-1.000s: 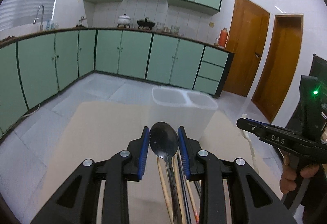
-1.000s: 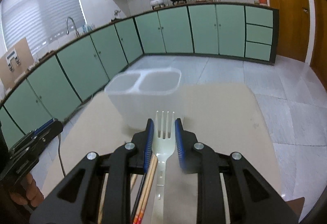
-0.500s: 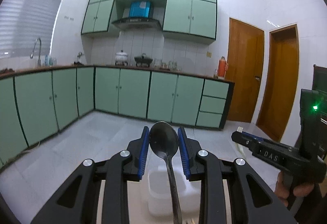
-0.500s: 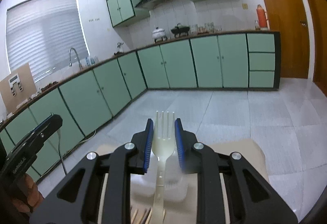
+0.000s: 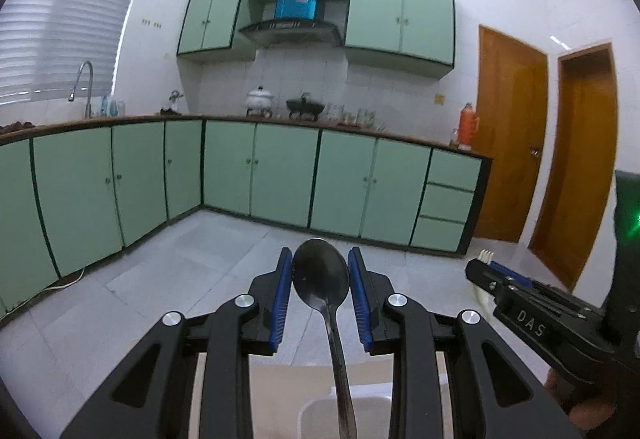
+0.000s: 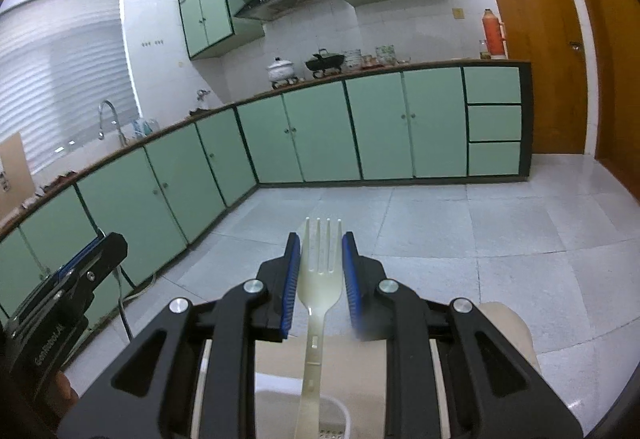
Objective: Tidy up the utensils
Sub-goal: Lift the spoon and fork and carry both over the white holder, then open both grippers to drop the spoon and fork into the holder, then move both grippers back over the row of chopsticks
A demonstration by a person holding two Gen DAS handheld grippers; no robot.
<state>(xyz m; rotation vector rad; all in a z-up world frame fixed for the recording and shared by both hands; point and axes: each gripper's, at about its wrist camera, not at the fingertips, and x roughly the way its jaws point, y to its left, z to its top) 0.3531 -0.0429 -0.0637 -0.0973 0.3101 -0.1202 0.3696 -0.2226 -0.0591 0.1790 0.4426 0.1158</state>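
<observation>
Green kitchen behind; left tongs [image 5: 320, 291] grip metal spoon [image 5: 321, 275], right tongs [image 6: 320, 275] grip plastic fork [image 6: 320, 271]

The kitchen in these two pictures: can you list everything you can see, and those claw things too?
spoon: one, dark metal, bowl up between the left claw's pads
fork: one, pale plastic, tines up between the right claw's pads
container: one, white, at the bottom edge under both utensils
table: one, beige, below the claws
cabinets: many, pale green, under the counter and on the wall
range hood: one, dark, blue box above it
pot: one, white, on the counter
thermos: one, orange, at the counter's end
faucet: one, metal, by the window
doors: two, brown wood, at the right
left claw: black, blue pads, shut on the spoon
right claw: black, blue pads, shut on the fork
</observation>
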